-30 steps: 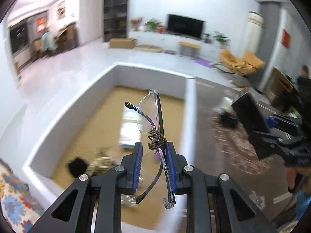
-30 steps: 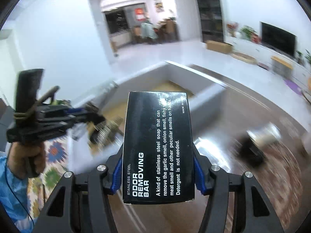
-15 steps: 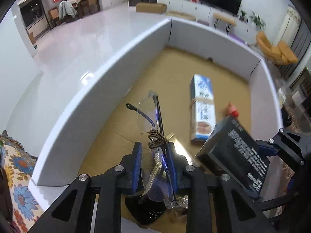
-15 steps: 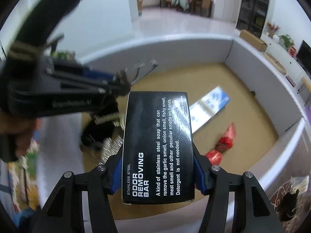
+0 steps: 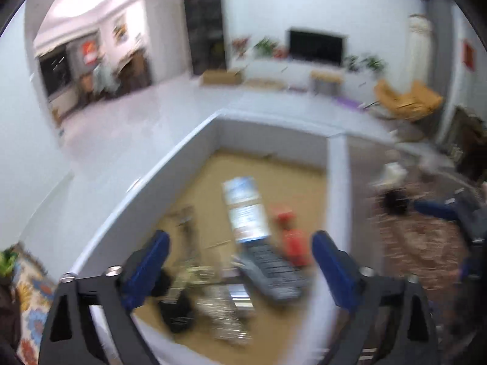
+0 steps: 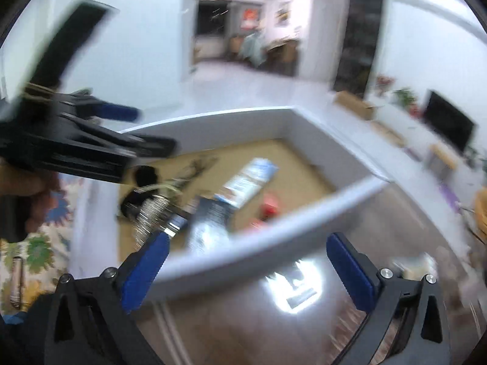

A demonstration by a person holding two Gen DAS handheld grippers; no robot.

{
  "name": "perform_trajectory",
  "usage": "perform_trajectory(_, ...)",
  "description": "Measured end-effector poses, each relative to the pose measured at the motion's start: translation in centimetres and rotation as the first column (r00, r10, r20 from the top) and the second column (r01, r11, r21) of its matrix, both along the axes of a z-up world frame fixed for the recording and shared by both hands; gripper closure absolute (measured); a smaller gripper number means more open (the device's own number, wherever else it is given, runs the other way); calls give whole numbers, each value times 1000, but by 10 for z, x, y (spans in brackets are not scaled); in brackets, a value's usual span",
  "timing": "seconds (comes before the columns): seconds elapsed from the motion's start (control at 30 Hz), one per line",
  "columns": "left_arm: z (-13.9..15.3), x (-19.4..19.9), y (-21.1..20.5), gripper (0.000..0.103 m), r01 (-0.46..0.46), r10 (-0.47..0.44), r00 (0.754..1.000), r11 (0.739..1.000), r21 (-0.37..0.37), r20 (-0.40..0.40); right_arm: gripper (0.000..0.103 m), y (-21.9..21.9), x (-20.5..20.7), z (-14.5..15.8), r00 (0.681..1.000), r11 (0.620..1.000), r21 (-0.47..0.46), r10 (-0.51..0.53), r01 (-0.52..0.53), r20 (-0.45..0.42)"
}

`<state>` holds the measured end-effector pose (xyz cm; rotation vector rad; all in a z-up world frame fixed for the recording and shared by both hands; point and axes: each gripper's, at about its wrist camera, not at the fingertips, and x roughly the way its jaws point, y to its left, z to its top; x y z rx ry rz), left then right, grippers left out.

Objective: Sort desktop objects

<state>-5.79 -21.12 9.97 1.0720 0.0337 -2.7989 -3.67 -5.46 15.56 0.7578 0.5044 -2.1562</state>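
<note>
The black box (image 5: 271,273) with white print lies flat on the brown floor of the white-walled bin (image 5: 170,170), near the front wall. Just beside it are the blue-and-white long box (image 5: 243,206) and a red packet (image 5: 289,234). To the left of them is a blurred pile with a black round thing (image 5: 176,307) and some shiny, thin pieces; the glasses (image 5: 188,234) seem to be among these, but the frames are too smeared to be sure.

The left gripper (image 5: 240,270) hangs above the bin, its jaws spread wide and holding nothing. The right gripper (image 6: 246,270) is over the near wall of the bin, jaws also wide apart and empty. In the right wrist view the left gripper (image 6: 91,140) is close, above the bin's left side.

I judge that this pair of objects is placed, and more things wait on the dark table (image 6: 274,328), where some small objects (image 5: 392,188) are visible. The risk now is that the two tools, being near each other, knock together or hit the bin wall and shift it. The thin pieces could also be crushed if something drops on them.

Both views are strongly blurred, and the print on the boxes cannot be read.
</note>
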Motion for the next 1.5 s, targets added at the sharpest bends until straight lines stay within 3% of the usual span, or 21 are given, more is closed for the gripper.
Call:
perform_trajectory(0.1, 9, 20, 67, 0, 144, -140, 988, 987, 66, -62, 0, 83, 5, -23, 989, 989, -29, -148, 148, 4)
perform_trajectory(0.2, -12, 24, 137, 0, 263, -260, 965, 955, 140, -39, 0, 164, 16, -56, 953, 953, -7, -302, 302, 31)
perform_trajectory(0.3, -63, 17, 205, 0, 347, -356, 934, 920, 182, 21, 0, 233, 24, -90, 897, 897, 64, -441, 438, 44)
perform_trajectory(0.47, -142, 1, 260, 0, 369, -404, 899, 907, 203, 167, 0, 309, 30, -125, 782, 790, 98, -613, 605, 113)
perform_trajectory(0.57, -164, 2, 263, 0, 362, -387, 899, 920, 152, 203, 0, 322, 29, -134, 748, 761, 114, -648, 638, 143)
perform_trajectory(0.73, -175, 5, 256, 0, 317, -340, 916, 939, 136, 211, 0, 317, 25, -140, 740, 762, 133, -648, 634, 179)
perform_trajectory(0.83, -178, 8, 257, 0, 319, -341, 916, 939, 132, 210, 0, 320, 28, -139, 712, 739, 122, -672, 662, 206)
perform_trajectory(1.03, -178, 5, 265, 0, 328, -334, 915, 942, 64, 226, 0, 318, 29, -138, 710, 738, 122, -673, 664, 206)
perform_trajectory(1.5, -178, 5, 264, 0, 328, -334, 916, 943, 65, 223, 0, 318, 29, -138, 710, 738, 121, -673, 664, 206)
